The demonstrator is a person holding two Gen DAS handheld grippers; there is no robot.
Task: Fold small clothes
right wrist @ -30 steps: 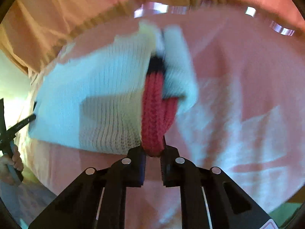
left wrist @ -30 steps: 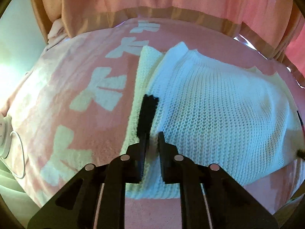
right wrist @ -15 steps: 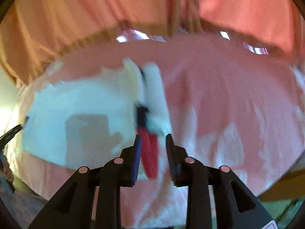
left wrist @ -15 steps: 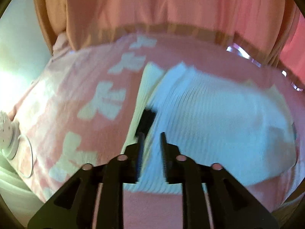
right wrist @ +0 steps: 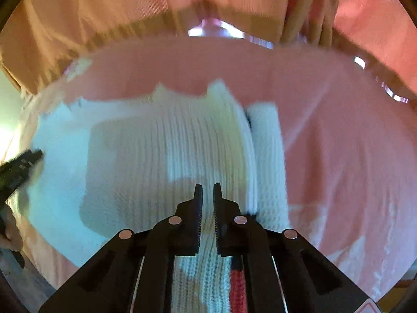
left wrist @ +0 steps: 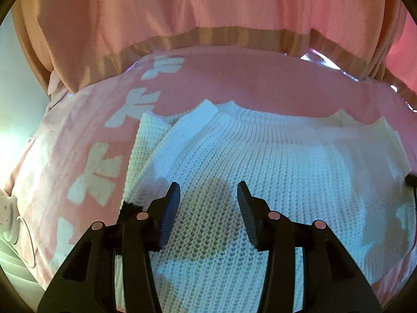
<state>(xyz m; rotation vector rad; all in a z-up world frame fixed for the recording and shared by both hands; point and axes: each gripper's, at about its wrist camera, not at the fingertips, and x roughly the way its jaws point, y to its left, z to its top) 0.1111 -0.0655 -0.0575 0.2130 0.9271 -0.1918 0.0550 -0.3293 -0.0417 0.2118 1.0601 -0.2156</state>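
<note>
A white knit sweater (left wrist: pixel 260 172) lies flat on the pink blanket (left wrist: pixel 234 83), both sleeves folded in along its sides. My left gripper (left wrist: pixel 208 203) is open and empty just above its near left part; a black cuff (left wrist: pixel 127 207) shows by the left finger. In the right wrist view the sweater (right wrist: pixel 156 156) is blurred. My right gripper (right wrist: pixel 207 203) hangs over its near right part, jaws a narrow gap apart with nothing between them. A red and black cuff (right wrist: pixel 237 287) lies under its right finger. The left gripper (right wrist: pixel 18 167) shows at the left edge.
A pink blanket with white bow shapes (left wrist: pixel 99 172) covers the bed. A pink curtain (left wrist: pixel 208 7) hangs behind. A white power strip with a cable (left wrist: pixel 7 216) lies at the left edge. The bed edge runs close below both grippers.
My right gripper let go of the red cuff and moved left over the sweater. My left gripper let go of the black cuff, opened wide and moved right over the sweater.
</note>
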